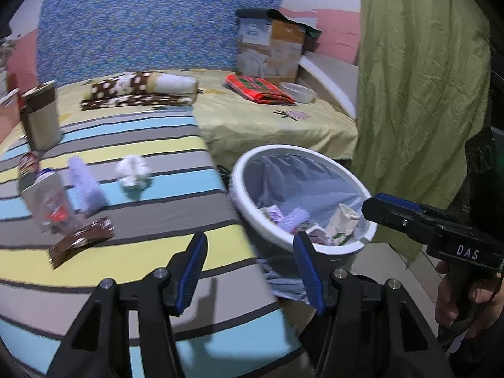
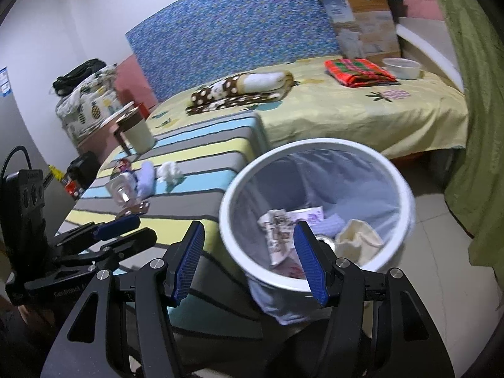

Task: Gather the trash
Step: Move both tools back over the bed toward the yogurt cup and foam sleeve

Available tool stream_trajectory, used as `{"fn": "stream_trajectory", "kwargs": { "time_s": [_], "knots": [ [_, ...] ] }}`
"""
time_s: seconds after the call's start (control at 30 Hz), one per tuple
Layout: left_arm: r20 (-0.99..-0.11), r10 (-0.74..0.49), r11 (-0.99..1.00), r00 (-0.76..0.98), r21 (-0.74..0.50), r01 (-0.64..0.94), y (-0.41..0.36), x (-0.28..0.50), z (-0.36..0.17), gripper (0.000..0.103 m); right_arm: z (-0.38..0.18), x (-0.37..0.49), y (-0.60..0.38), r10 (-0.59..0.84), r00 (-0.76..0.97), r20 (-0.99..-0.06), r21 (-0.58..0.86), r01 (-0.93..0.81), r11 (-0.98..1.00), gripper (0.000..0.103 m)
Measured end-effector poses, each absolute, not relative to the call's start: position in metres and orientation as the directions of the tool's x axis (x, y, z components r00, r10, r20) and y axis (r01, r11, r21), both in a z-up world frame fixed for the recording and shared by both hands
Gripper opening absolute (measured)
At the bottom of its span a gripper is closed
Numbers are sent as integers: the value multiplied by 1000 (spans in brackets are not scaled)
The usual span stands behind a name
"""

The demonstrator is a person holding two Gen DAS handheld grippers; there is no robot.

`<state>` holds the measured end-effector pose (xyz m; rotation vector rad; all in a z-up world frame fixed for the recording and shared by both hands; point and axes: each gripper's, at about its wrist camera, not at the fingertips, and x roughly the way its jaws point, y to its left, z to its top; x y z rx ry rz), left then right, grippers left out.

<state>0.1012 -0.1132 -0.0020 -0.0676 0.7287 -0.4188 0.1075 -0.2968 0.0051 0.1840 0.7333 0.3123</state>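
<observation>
A bed [image 1: 277, 119] under a yellow sheet fills the back of the room, and in front of it stands a surface covered in striped cloth [image 1: 151, 220] where the remaining litter lies. Beside that surface, on the tiled floor, sits a round white trash bin [image 2: 406, 208] with a pale liner; inside it already lie crumpled printed paper [image 2: 277, 230], a cream wad [image 2: 359, 239], a lilac piece and what looks like a can, so a fair part of the job seems done. Still to be gathered from the stripes, going down in size: a clear plastic bottle [image 1: 50, 201] lying on its side, a lilac fuzzy cloth or sock [image 1: 85, 186] just beside it, a brown wrapper [image 1: 82, 245] nearest the camera, a crumpled white tissue [image 1: 134, 174] further right, and a small snack packet [image 1: 28, 163] behind the bottle. A tan lidded canister [image 1: 41, 116] stands upright further back; whether it counts as trash I cannot tell. The left gripper [image 1: 250, 271] is spread wide and empty over the cloth's edge, and the right gripper [image 2: 249, 258] is likewise spread, nothing between its blue pads, over the bin's near rim.
</observation>
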Motion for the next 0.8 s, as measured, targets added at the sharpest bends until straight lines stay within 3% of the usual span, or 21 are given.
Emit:
{"fn": "stream_trajectory", "kwargs": {
  "time_s": [0.8],
  "knots": [
    [-632, -190, 975, 751, -211, 69, 6, 92, -16, 59, 0, 117, -221, 459, 606, -649, 264, -387, 884, 61]
  ]
}}
